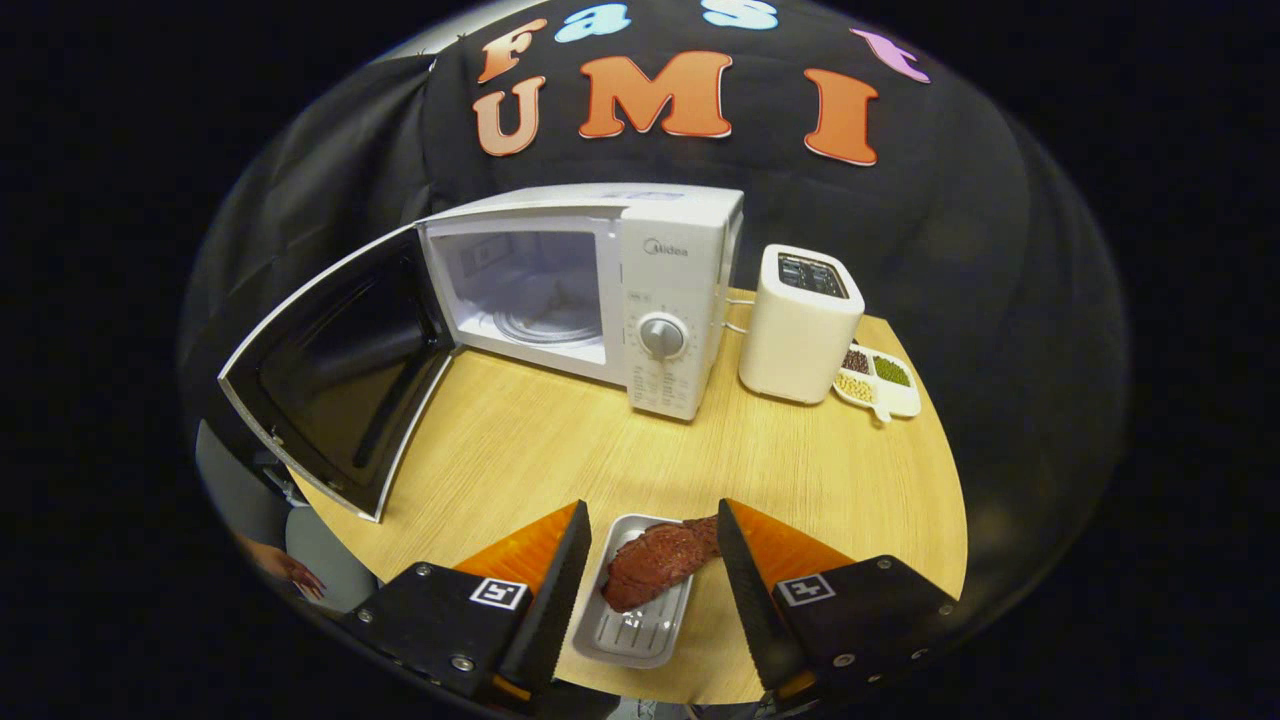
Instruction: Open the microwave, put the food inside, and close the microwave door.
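Woodgrain table [560,440] | tongs [652,545] spread around ridged tray [632,630] | microwave [600,290] door ajar

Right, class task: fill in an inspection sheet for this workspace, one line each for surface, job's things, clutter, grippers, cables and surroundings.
Surface: round light wooden table, bare in the middle.
Job's things: white microwave at the back, its door swung wide open, cavity with glass turntable empty; reddish-brown piece of meat on a small white rectangular tray.
Clutter: white toaster beside the microwave; white divided dish of beans next to it.
Grippers: hand-held gripper open, fingers either side of the tray, not pressing on it.
Cables: thin white cord between microwave and toaster.
Surroundings: black cloth wall; a person's hand below the table edge.
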A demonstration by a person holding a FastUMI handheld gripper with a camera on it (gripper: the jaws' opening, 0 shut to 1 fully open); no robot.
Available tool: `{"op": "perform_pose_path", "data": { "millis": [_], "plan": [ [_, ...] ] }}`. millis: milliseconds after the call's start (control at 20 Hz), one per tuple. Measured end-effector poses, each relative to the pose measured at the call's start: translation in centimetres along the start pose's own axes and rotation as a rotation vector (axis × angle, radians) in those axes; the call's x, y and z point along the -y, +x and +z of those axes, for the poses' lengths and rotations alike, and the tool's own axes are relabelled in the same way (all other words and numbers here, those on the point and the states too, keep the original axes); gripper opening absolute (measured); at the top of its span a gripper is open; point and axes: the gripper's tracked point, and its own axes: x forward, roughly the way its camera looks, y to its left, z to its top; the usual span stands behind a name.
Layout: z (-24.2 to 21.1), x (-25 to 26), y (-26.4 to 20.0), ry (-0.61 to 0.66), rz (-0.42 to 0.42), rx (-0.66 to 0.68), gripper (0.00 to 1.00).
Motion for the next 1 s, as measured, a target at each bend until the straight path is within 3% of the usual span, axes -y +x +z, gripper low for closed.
{"op": "perform_pose_path", "data": {
  "millis": [300, 600, 700, 850, 1000],
  "plan": [
    [-2.7, 2.9, 3.3, 0.057, 0.110, -0.137, 0.76],
    [-4.2, 2.4, 6.3, 0.180, 0.264, -0.294, 0.76],
    [-4.6, 1.6, 6.8, 0.248, 0.329, -0.349, 0.70],
    [-4.8, 1.0, 6.8, 0.359, 0.394, -0.416, 0.51],
    [-3.9, 0.6, 6.3, 0.472, 0.451, -0.433, 0.37]
  ]
}}
